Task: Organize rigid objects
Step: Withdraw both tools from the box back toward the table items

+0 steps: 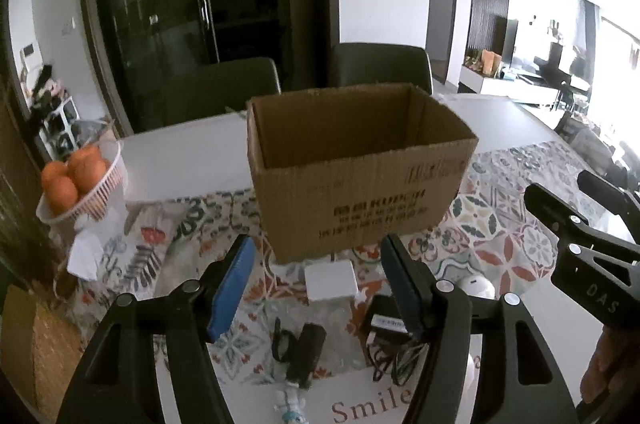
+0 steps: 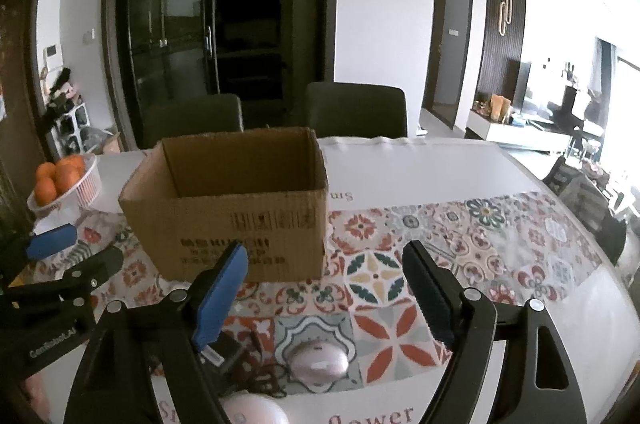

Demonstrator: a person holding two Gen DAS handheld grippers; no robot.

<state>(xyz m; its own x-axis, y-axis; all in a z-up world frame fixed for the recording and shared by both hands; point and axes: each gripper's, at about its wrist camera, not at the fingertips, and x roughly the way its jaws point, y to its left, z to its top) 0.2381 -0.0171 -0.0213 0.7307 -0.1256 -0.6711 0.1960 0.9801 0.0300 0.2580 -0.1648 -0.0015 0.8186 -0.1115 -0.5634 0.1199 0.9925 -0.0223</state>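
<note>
An open, empty cardboard box (image 1: pixel 360 168) stands on the patterned tablecloth; it also shows in the right wrist view (image 2: pixel 236 208). My left gripper (image 1: pixel 320 284) is open above a white square block (image 1: pixel 330 280), a black stick-like device (image 1: pixel 306 354) and a black adapter with cable (image 1: pixel 386 328). My right gripper (image 2: pixel 324 292) is open above a white mouse (image 2: pixel 319 364); the adapter (image 2: pixel 224 352) lies by its left finger. A white round object (image 2: pixel 252 410) sits at the bottom edge. Each gripper shows in the other's view: right (image 1: pixel 592 208), left (image 2: pixel 72 248).
A white basket of oranges (image 1: pixel 76 180) stands at the table's left, with white tissue (image 1: pixel 86 256) beside it. Two dark chairs (image 2: pixel 356 108) stand behind the table. A small toy figure (image 1: pixel 290 404) lies near the front edge.
</note>
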